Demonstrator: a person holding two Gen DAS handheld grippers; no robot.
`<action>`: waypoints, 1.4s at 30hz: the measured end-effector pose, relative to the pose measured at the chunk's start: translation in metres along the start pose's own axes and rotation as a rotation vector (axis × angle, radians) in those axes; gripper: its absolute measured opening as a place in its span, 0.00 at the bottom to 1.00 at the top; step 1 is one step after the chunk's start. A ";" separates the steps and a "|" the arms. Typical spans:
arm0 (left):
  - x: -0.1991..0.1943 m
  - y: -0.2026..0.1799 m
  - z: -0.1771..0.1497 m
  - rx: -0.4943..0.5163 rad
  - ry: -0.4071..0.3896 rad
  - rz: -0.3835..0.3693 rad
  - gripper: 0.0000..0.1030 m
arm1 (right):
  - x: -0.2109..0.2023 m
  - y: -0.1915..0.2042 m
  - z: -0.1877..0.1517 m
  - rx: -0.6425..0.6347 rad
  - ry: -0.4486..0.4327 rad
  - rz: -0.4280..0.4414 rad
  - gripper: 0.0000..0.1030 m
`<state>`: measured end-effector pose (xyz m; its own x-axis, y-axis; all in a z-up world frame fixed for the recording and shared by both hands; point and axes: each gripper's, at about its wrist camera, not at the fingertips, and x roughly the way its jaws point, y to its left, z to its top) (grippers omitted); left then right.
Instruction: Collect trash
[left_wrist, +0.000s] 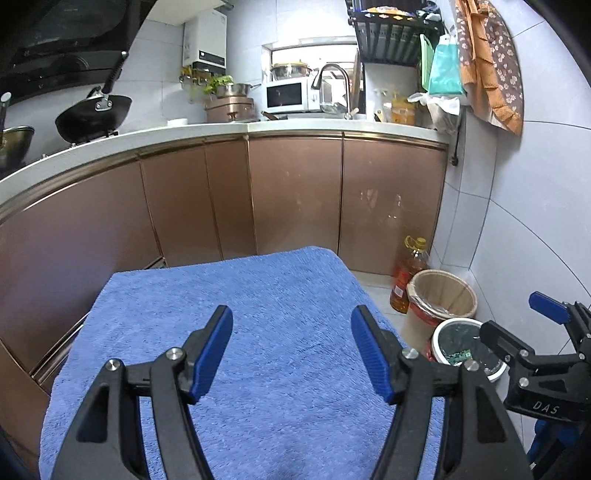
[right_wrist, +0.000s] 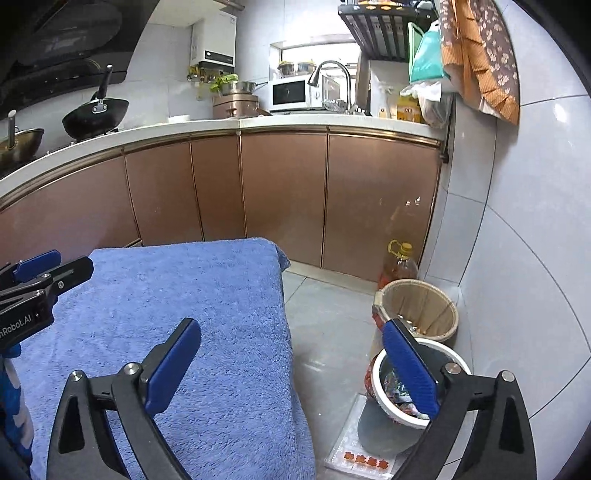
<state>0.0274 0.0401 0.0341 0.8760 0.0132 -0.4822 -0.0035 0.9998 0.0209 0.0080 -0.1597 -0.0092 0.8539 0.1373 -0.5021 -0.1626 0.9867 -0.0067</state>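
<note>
The left gripper (left_wrist: 291, 350) hangs over the near middle of the blue towel (left_wrist: 258, 295) that covers the table, its fingers (left_wrist: 212, 354) spread wide apart with nothing between them. The right gripper (right_wrist: 291, 373) is past the table's right edge, one finger over the towel and the other over the floor (right_wrist: 325, 332); its fingers are likewise wide apart and hold nothing.

On the floor just right of the table stands a white-rimmed bin (right_wrist: 384, 400) with crumpled wrappers (right_wrist: 397, 387) inside, resting on a clear mat with red lettering (right_wrist: 365, 459). Just behind it, touching or nearly so, is a tan bin (right_wrist: 421, 310) with a few scraps at the bottom. An oil bottle (right_wrist: 400, 264) stands behind that, at the foot of the brown cabinets (right_wrist: 280, 199).
</note>
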 end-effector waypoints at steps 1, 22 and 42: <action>-0.001 -0.001 0.000 0.002 -0.003 0.002 0.63 | -0.003 0.001 0.000 0.002 -0.007 -0.003 0.99; -0.011 -0.008 -0.001 0.015 -0.034 0.052 0.64 | -0.017 -0.011 -0.007 0.031 -0.042 -0.055 1.00; -0.004 -0.022 -0.001 0.029 -0.059 0.047 0.79 | -0.015 -0.031 -0.009 0.053 -0.039 -0.084 1.00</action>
<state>0.0235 0.0182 0.0348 0.9022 0.0581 -0.4274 -0.0320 0.9972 0.0681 -0.0042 -0.1932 -0.0087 0.8821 0.0561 -0.4678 -0.0638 0.9980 -0.0007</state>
